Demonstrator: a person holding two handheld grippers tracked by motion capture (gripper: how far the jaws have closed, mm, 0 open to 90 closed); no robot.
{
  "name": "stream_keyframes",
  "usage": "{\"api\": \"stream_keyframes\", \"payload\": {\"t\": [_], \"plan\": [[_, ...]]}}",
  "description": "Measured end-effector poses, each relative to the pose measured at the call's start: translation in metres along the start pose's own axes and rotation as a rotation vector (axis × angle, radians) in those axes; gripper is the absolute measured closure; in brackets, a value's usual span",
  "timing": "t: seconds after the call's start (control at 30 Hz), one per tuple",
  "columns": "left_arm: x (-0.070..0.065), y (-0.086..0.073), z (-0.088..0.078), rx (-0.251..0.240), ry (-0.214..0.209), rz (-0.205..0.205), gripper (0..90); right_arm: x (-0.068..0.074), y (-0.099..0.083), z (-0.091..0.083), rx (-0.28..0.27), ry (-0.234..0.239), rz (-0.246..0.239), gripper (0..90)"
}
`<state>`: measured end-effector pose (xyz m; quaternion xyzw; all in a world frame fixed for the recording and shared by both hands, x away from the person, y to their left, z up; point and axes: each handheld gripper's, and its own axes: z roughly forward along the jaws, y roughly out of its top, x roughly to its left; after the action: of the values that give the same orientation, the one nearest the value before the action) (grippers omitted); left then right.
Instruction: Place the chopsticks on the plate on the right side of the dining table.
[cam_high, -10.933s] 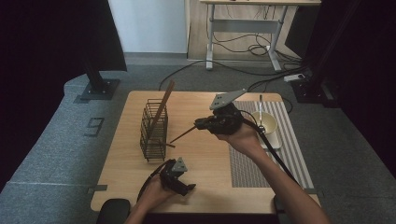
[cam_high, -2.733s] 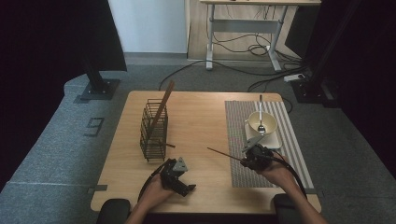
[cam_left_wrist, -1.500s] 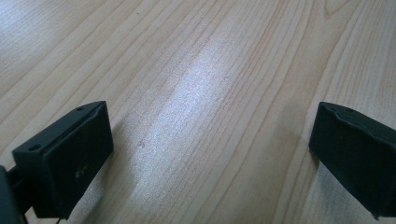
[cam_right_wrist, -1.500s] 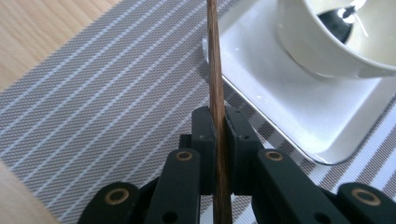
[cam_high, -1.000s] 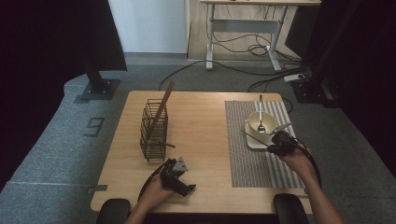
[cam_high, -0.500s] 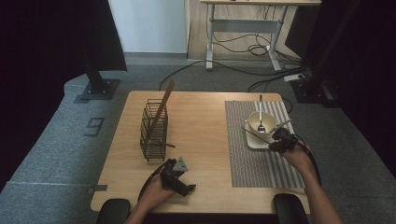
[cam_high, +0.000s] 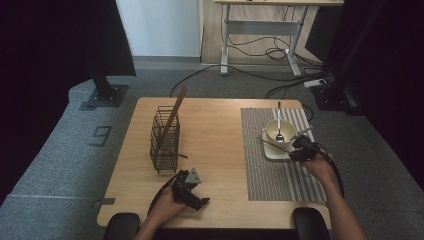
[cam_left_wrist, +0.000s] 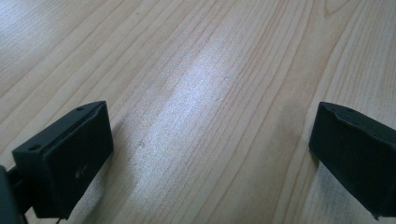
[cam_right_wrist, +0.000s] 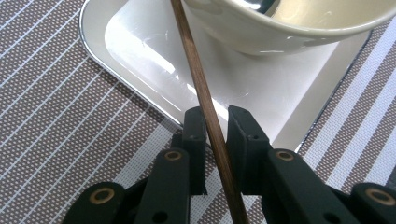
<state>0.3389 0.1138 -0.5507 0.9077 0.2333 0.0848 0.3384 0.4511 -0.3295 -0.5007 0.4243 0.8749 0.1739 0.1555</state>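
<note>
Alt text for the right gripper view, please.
A hand-held gripper has its two black jaws around a thin brown chopstick lying across a white square plate. A cream bowl sits on the plate, which rests on a striped placemat.

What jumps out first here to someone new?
The right gripper, at the right on the striped placemat, has a thin brown chopstick between its jaws, lying across the white square plate beside the cream bowl with a spoon in it. At the left stands a black wire rack with a wooden stick leaning out. The left gripper rests open on bare wood.
</note>
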Motion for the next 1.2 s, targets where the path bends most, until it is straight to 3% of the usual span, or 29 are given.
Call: {"api": "stream_keyframes", "payload": {"t": [0.73,1.0,1.1,1.2], "plan": [[0.0,0.0,0.0,-0.001,-0.001,0.0,0.0,-0.003,-0.006,-0.002,-0.03,-0.033,0.047,65.7],[0.0,0.0,0.0,-0.001,-0.001,0.0,0.0,0.011,-0.015,-0.016,-0.14,-0.043,0.074,40.6],[0.0,0.0,0.0,0.0,0.0,0.0,0.0,0.019,-0.02,-0.017,-0.155,-0.031,0.059,28.3],[0.0,0.0,0.0,-0.001,0.0,0.0,0.0,0.027,-0.027,-0.017,-0.181,-0.045,0.078,17.7]]}}
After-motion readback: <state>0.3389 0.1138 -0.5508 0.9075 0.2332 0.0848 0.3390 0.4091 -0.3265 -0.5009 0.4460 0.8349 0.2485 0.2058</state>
